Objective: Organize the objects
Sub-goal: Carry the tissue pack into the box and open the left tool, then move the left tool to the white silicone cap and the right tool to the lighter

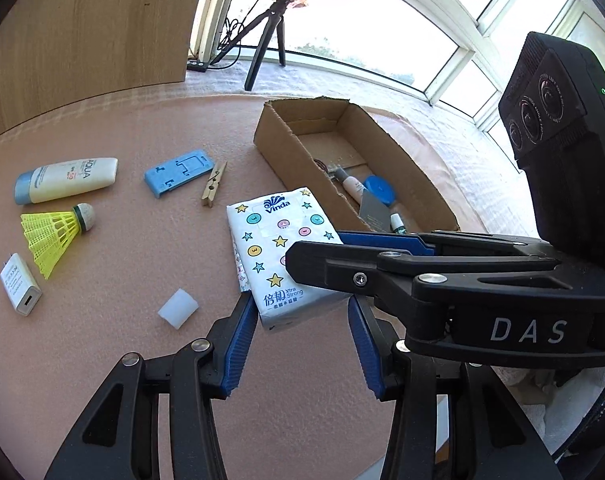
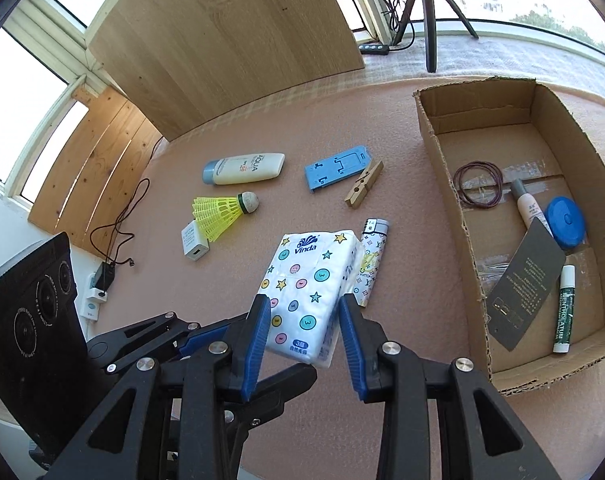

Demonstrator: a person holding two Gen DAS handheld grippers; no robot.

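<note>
A white Vinda tissue pack (image 1: 276, 252) (image 2: 308, 288) with coloured dots and stars lies on the pink table cover. My left gripper (image 1: 302, 316) is shut on its near end, blue pads touching both sides. My right gripper (image 2: 304, 312) also closes on the pack, its pads against the pack's sides, and crosses in front in the left wrist view (image 1: 314, 256). A patterned lighter (image 2: 372, 260) lies against the pack's right side. An open cardboard box (image 1: 270, 136) (image 2: 442, 168) stands to the right.
On the table: a sunscreen tube (image 1: 66, 180) (image 2: 244, 169), yellow shuttlecock (image 1: 56, 232) (image 2: 222, 210), white charger (image 1: 20, 290) (image 2: 194, 244), blue phone stand (image 1: 178, 172) (image 2: 336, 168), clothespin (image 1: 214, 184) (image 2: 364, 188), white foam piece (image 1: 178, 307). The box holds several small items.
</note>
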